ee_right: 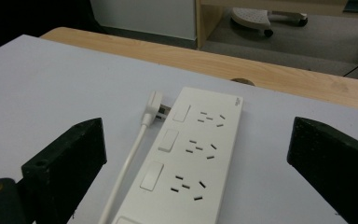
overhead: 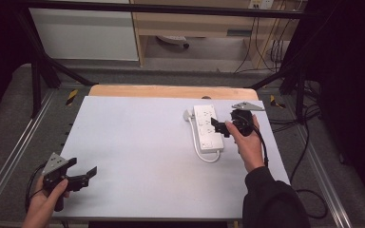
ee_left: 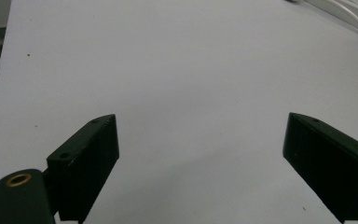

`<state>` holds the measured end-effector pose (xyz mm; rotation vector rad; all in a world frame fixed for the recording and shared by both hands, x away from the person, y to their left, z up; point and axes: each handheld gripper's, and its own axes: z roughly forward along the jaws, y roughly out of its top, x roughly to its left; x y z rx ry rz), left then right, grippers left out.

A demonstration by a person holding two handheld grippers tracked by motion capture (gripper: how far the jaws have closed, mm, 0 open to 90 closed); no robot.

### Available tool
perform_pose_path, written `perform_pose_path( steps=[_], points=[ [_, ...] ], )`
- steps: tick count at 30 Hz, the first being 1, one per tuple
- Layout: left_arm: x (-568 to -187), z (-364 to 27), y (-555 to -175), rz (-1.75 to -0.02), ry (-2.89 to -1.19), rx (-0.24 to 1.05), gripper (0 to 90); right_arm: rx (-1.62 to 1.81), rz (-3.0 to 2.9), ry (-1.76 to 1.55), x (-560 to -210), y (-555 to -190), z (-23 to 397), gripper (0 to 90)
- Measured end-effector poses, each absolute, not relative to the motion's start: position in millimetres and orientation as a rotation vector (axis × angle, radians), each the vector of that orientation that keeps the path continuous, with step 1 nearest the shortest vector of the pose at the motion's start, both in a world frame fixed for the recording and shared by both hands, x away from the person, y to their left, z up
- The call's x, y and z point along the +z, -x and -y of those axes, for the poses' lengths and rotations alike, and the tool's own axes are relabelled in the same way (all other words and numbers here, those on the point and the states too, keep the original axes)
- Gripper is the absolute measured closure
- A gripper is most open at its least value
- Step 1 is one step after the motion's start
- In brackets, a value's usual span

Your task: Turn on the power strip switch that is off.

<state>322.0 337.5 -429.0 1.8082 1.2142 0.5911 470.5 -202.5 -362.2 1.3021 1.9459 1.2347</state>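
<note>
Two black jaws of the right gripper (overhead: 220, 127) stand spread wide with nothing between them, hovering just over the near end of the white power strip (ee_right: 186, 163), which lies flat toward the far right of the pale table (overhead: 138, 156). In the right gripper view the strip runs away from the jaws, showing its rows of sockets and rocker switches, with its white cable (ee_right: 126, 168) along the left side and the plug (ee_right: 154, 108) resting against the strip's far end. Judging by this, the step in hand is the approach to the strip, with no grasp made yet. The next move probably calls for lowering the jaws so they straddle the strip's width, or settling on the cable or plug instead, before closing. Well apart, at the near left corner, the left gripper (overhead: 83, 175) is also spread wide and idle, facing bare table.
</note>
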Motion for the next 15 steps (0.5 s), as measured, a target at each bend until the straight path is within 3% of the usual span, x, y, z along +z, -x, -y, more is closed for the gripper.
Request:
perform_pose_path(
  steps=[15],
  points=[
    [-429.2, -337.6, -321.1, -1.222, -1.811, 0.594, 10.6, 1.278, -1.921, -1.309, -357.6, -479.2, 197.3, 4.8]
  ],
)
